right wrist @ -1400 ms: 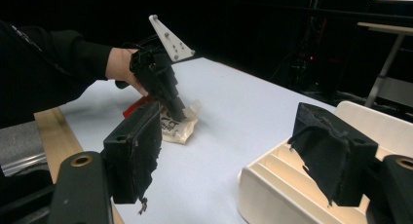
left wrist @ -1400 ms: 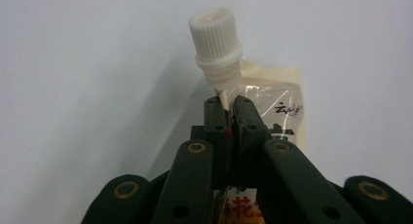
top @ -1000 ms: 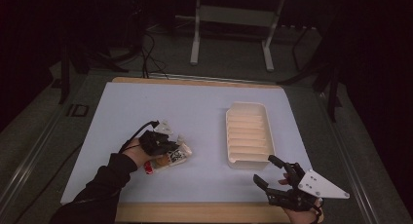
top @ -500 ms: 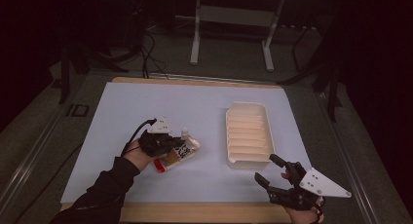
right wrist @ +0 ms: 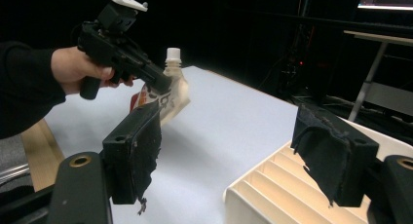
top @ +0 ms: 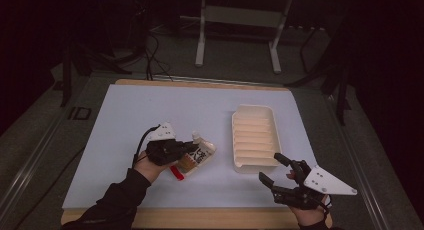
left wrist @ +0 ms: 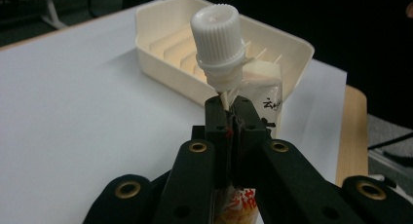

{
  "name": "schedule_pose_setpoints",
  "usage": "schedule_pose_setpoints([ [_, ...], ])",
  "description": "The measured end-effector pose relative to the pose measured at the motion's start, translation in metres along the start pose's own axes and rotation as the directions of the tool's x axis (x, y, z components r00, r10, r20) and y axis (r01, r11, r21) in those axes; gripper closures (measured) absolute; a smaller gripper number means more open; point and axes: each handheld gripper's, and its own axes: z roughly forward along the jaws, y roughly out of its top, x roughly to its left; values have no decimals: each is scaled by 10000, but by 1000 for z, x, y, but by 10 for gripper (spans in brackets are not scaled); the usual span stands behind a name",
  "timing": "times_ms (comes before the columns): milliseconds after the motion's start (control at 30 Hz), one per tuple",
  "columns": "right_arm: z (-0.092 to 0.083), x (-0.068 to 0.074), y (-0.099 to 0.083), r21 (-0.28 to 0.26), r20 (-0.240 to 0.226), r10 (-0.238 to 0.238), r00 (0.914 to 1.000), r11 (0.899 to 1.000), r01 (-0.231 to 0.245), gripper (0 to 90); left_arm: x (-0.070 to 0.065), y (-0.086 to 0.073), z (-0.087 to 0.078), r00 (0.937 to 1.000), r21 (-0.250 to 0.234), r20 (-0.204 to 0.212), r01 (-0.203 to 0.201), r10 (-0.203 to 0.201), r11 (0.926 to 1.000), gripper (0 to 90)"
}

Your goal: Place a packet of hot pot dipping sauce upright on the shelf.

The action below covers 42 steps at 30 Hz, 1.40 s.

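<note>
Pouch lifted, pinched in closed left gripper; ribbed tray just ahead, unfilled; right gripper wide open, empty.

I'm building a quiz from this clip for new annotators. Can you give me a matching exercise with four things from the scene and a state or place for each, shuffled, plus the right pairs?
Things:
1. left gripper
2. right gripper
3. spouted pouch
4. ribbed tray

States or places:
A. empty, on the white mat
B. open, holding nothing
C. shut on the pouch's edge below the cap
D. lifted off the mat, white cap up

Pairs: 1-C, 2-B, 3-D, 4-A
</note>
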Motion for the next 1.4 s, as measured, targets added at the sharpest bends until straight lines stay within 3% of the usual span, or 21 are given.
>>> schedule_pose_setpoints([
  [167,5,-1,4,-81,-108,-15,9999,10000,14,260,-7,-1,4,9996,-334,223,185,-178,9993,878],
  [233,7,-1,6,-94,-166,37,9999,9999,-38,261,-12,0,5,9996,-799,240,156,-137,9967,878],
  [400,13,-1,10,-168,-101,2,9999,9999,-4,260,-19,2,7,9987,-1378,422,334,-278,9899,878],
  [600,22,-2,13,-93,-146,65,9999,9999,-67,260,-23,3,12,9976,-1550,490,551,-481,9864,878],
  [667,23,-2,14,-61,-194,66,9998,10000,-67,259,-25,3,14,9963,-1722,543,753,-669,9822,878],
  [700,26,-2,14,-43,-207,72,9998,10000,-73,259,-26,3,16,9926,-1947,806,1053,-911,9752,878],
  [733,26,-2,14,-43,-207,72,9998,10000,-73,259,-26,3,16,9926,-1947,806,1053,-911,9752,878],
  [767,29,-1,16,-31,-213,86,9997,10000,-87,259,-27,4,19,9914,-2165,850,1154,-991,9694,877],
  [867,33,0,19,-70,-301,75,9995,9999,-77,259,-30,5,22,9928,-2358,811,1052,-883,9661,877],
  [900,34,0,20,-70,-339,80,9994,9999,-83,259,-32,5,24,9908,-2627,946,1187,-969,9576,877],
  [1067,39,1,22,-48,-497,78,9987,10000,-80,259,-35,5,28,9880,-2896,1119,1348,-1063,9476,877],
  [1100,46,2,23,107,-654,121,9978,9999,-114,259,-38,5,30,9905,-2997,1060,1155,-872,9470,877],
  [1167,49,2,23,129,-684,169,9975,9998,-161,259,-41,4,33,9913,-3282,1106,1047,-718,9388,877],
  [1233,53,2,22,206,-803,270,9964,9995,-255,259,-43,4,35,9910,-3364,1141,1052,-704,9358,877],
  [1300,57,2,22,273,-793,281,9965,9993,-260,267,-43,3,38,9869,-3558,1408,1242,-783,9263,877],
  [1333,60,2,21,286,-776,249,9967,9993,-227,306,-44,3,39,9879,-3615,1361,1197,-747,9246,877],
  [1367,61,2,21,270,-783,225,9967,9994,-204,314,-46,3,41,9831,-3801,1632,1401,-828,9143,877],
  [1400,62,2,21,308,-804,255,9964,9993,-231,316,-46,3,41,9831,-3801,1632,1401,-828,9143,877],
])
